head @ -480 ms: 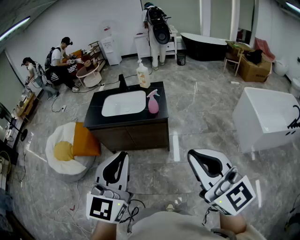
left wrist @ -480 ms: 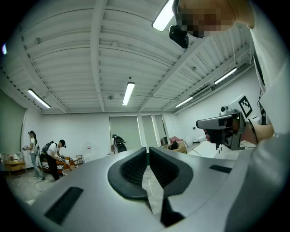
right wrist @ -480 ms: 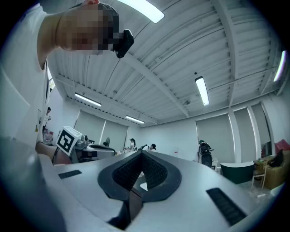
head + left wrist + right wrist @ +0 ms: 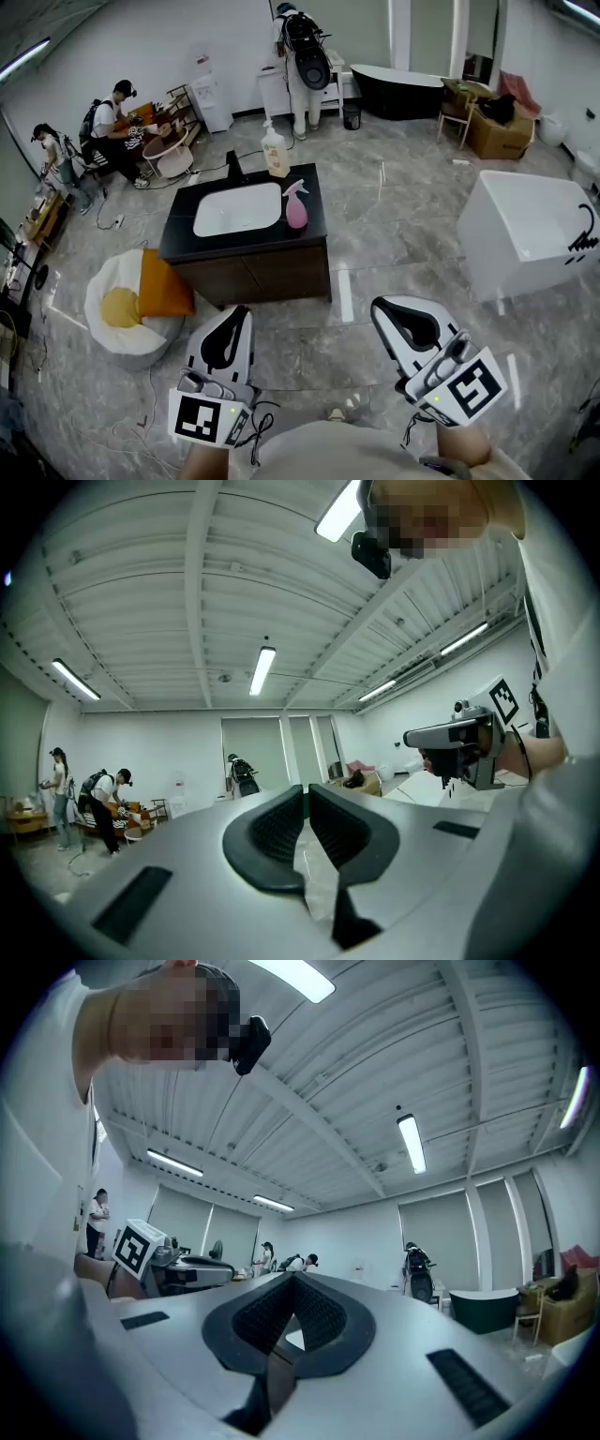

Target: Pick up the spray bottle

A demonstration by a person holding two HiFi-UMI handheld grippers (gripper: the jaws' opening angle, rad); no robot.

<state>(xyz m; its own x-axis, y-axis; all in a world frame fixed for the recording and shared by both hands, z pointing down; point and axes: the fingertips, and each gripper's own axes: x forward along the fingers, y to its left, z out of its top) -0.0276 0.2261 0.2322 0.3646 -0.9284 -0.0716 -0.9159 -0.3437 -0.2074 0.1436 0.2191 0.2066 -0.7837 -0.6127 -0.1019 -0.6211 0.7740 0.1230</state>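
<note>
The pink spray bottle (image 4: pixel 295 204) stands upright on the right side of a black vanity top (image 4: pixel 314 230), beside a white sink (image 4: pixel 237 209). A cream pump bottle (image 4: pixel 275 152) stands at the counter's back edge. Both grippers hang low and near me, well short of the vanity, over the marble floor. My left gripper (image 4: pixel 238 313) (image 4: pixel 306 795) has its jaws together with nothing between them. My right gripper (image 4: pixel 381 307) (image 4: pixel 292 1284) is likewise shut and empty. The spray bottle does not show in either gripper view.
A white beanbag with orange cushions (image 4: pixel 122 300) lies left of the vanity. A white tub (image 4: pixel 525 234) stands at the right, a black bathtub (image 4: pixel 398 84) at the back. Two people (image 4: pixel 112 117) work at the far left, another person (image 4: pixel 305 52) stands behind the vanity. Cables trail across the floor.
In the head view the vanity and its bottles sit slightly higher and further left. Both grippers keep about the same place and stay shut.
</note>
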